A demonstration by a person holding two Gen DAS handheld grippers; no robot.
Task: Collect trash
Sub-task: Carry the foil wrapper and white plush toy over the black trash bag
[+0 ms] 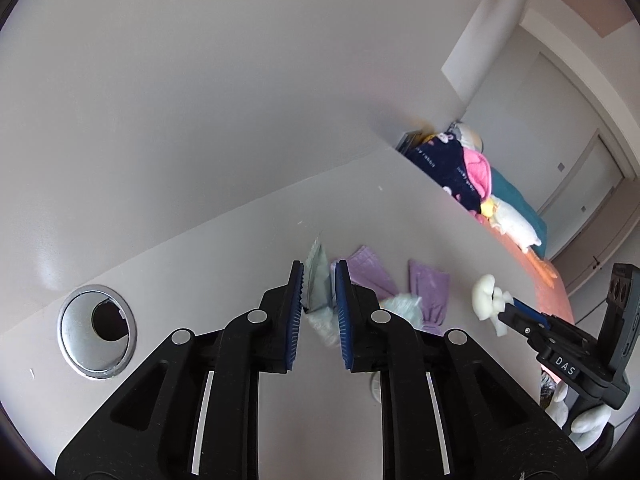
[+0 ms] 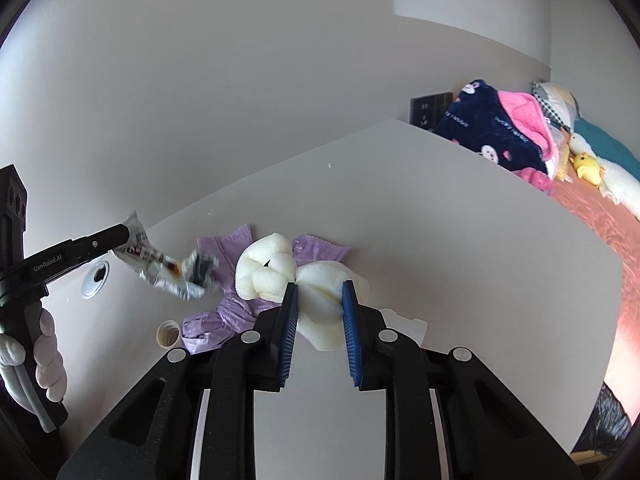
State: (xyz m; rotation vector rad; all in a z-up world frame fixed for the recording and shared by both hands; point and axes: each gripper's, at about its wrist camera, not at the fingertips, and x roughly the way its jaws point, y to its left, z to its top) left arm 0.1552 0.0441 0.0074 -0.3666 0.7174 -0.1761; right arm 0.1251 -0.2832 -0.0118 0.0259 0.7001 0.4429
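My left gripper (image 1: pixel 319 278) is shut on a crumpled silvery wrapper (image 1: pixel 316 280) and holds it above the white table (image 1: pixel 200 280); the right wrist view shows the wrapper (image 2: pixel 168 268) hanging from the left gripper's tip (image 2: pixel 120 234). My right gripper (image 2: pixel 318 294) is shut on a white foam piece (image 2: pixel 288 276) and holds it above the table; the left wrist view shows the foam (image 1: pixel 486 296) at its tip. Purple plastic bags (image 1: pixel 428 284) lie on the table under both, also in the right wrist view (image 2: pixel 212 320).
A metal cable grommet (image 1: pixel 96 330) is set in the table at left. A small white cup (image 2: pixel 167 334) stands by the bags. A bed with blankets and plush toys (image 2: pixel 520 132) lies beyond the table's right edge. A wall stands behind.
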